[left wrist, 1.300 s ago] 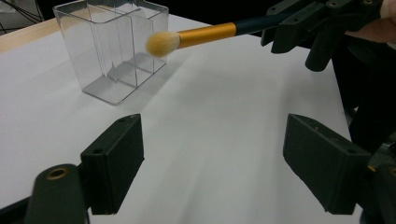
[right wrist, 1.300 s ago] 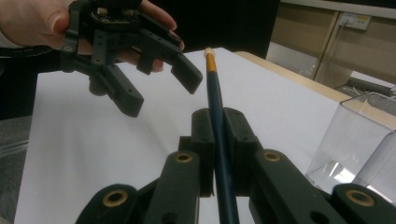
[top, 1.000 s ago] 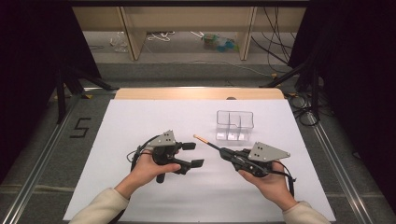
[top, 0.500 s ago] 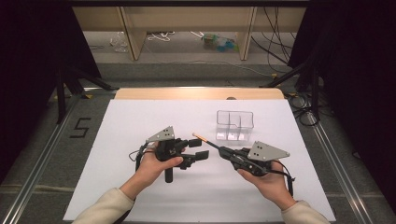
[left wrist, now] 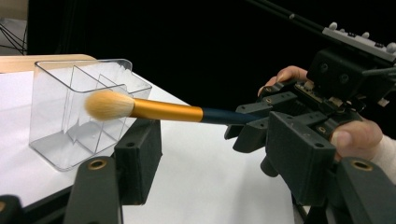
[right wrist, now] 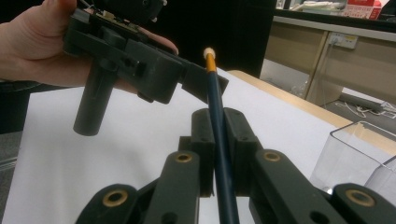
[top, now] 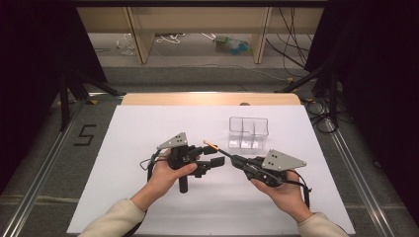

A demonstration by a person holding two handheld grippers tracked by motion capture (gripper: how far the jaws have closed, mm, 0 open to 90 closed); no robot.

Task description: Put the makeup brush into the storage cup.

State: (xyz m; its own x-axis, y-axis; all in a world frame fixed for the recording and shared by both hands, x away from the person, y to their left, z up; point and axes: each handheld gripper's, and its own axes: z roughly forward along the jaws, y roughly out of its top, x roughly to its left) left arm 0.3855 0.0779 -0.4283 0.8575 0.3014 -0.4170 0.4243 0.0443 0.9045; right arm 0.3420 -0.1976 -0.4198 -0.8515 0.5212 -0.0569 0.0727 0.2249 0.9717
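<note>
A makeup brush [left wrist: 154, 111] with pale bristles, a gold ferrule and a dark handle is held level above the white sheet. My right gripper [top: 238, 161] is shut on its handle, which runs up between the two pads [right wrist: 218, 135]. My left gripper [top: 216, 156] faces it from the left, open, and its jaws have just been closing. Nothing is between its pads. In the left gripper view the brush crosses just beyond the tips of my left gripper [left wrist: 217, 163]. One left finger [right wrist: 201, 80] sits close beside the ferrule.
A clear plastic organiser [top: 248, 132] with several compartments stands on the white sheet [top: 148, 123] just behind the brush tip. A wooden table edge [top: 207, 98] runs along the far side. Cables and shelving lie on the floor beyond.
My left gripper has shifted right, toward the brush head, and its jaws stand narrower than before. The right gripper and the brush have stayed in place.
</note>
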